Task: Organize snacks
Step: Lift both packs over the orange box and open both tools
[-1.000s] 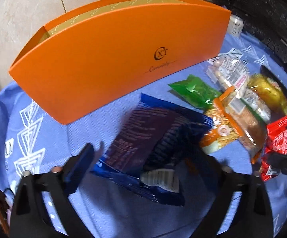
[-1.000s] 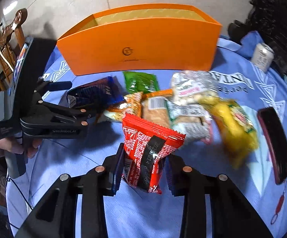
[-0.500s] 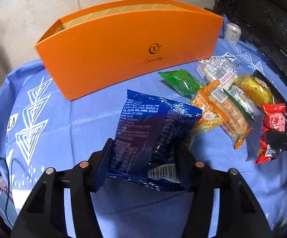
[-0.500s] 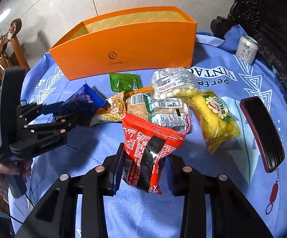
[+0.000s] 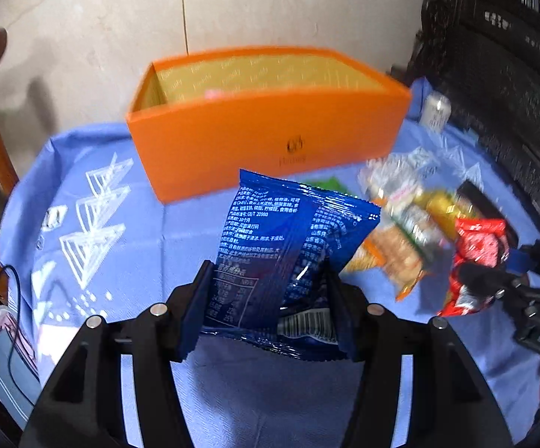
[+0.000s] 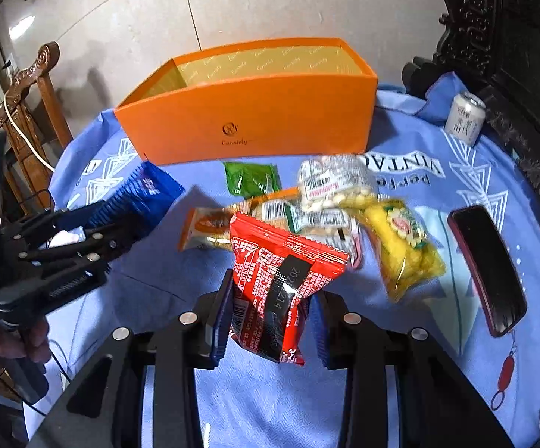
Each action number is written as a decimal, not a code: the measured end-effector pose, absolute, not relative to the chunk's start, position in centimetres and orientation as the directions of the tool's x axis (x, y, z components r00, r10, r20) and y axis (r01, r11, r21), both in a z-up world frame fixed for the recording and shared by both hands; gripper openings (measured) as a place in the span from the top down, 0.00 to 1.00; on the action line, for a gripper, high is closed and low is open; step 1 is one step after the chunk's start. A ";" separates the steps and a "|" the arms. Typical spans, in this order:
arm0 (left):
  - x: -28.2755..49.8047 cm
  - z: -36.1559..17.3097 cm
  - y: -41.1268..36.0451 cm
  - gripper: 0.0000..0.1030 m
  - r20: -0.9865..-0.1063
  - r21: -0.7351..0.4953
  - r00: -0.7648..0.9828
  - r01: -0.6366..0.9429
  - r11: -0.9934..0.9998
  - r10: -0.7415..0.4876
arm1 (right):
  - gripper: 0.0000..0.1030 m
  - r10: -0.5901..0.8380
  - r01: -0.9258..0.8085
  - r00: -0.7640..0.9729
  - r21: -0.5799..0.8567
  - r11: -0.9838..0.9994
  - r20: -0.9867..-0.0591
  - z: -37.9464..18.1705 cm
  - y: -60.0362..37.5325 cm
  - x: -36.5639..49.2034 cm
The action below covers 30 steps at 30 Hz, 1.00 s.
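My left gripper (image 5: 270, 298) is shut on a blue snack packet (image 5: 292, 246), which hangs above the blue tablecloth (image 5: 120, 224). In front of it stands the open orange box (image 5: 262, 138) with something small and pink inside. My right gripper (image 6: 270, 306) is shut on a red snack packet (image 6: 281, 265), also held off the cloth. The right wrist view shows the left gripper (image 6: 120, 224) with the blue packet (image 6: 139, 194) at the left, in front of the orange box (image 6: 247, 127).
Loose on the cloth lie a green packet (image 6: 251, 181), a white nut packet (image 6: 333, 183), a yellow packet (image 6: 400, 246) and an orange packet (image 6: 210, 227). A dark red phone (image 6: 486, 268) and a can (image 6: 464, 117) sit right. A wooden chair (image 6: 31, 112) stands left.
My left gripper closed on the blue packet and lifted it off the cloth, tipping it upright. My right gripper rose a little with the red packet.
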<state>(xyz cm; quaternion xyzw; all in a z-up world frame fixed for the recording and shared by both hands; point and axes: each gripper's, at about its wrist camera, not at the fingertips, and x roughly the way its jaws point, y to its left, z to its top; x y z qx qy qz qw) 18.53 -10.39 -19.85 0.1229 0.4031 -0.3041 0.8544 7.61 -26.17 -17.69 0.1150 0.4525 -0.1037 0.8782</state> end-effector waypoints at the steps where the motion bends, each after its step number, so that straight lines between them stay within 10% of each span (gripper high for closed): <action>1: 18.7 -18.9 -10.4 0.46 -0.751 -0.036 0.503 0.615 0.788 -0.427 | 0.64 -0.081 0.281 0.580 0.106 0.954 -0.810 -17.1 -26.2 7.8; 27: 35.8 -9.4 -18.5 0.44 -0.665 0.034 0.674 0.457 0.889 -0.321 | 0.63 -0.187 0.275 0.734 0.035 0.961 -0.653 -8.4 -35.0 26.7; 29: 36.3 -9.3 -18.9 0.19 -0.653 0.056 0.699 0.428 0.902 -0.291 | 0.54 -0.179 0.270 0.725 0.036 0.962 -0.665 -8.8 -35.0 27.6; 30: 36.2 -9.0 -18.8 0.04 -0.633 0.074 0.727 0.398 0.914 -0.265 | 0.25 -0.188 0.280 0.723 0.034 0.959 -0.665 -8.8 -35.0 27.6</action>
